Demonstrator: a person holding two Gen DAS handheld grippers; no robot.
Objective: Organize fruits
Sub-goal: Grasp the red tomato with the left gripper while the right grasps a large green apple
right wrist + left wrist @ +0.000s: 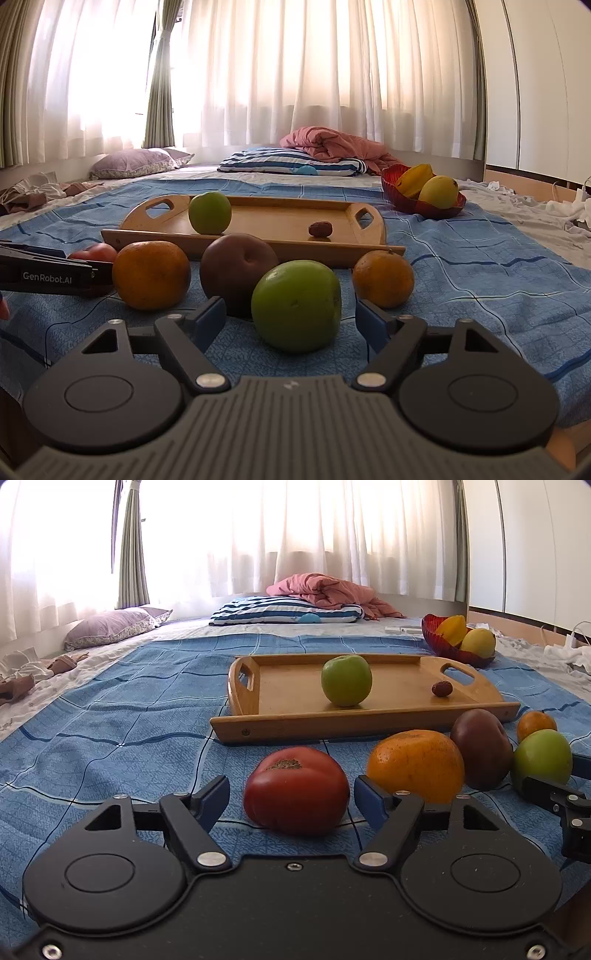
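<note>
Straddling a red tomato on the blue checked bedspread, the left gripper stands wide, its blue pads beside the fruit with a gap on each side. Just right lie a large orange, a dark plum and a green apple; beyond, a wooden tray holds another green apple and a date. From the right wrist, the right gripper brackets the near green apple, pads apart from it.
</note>
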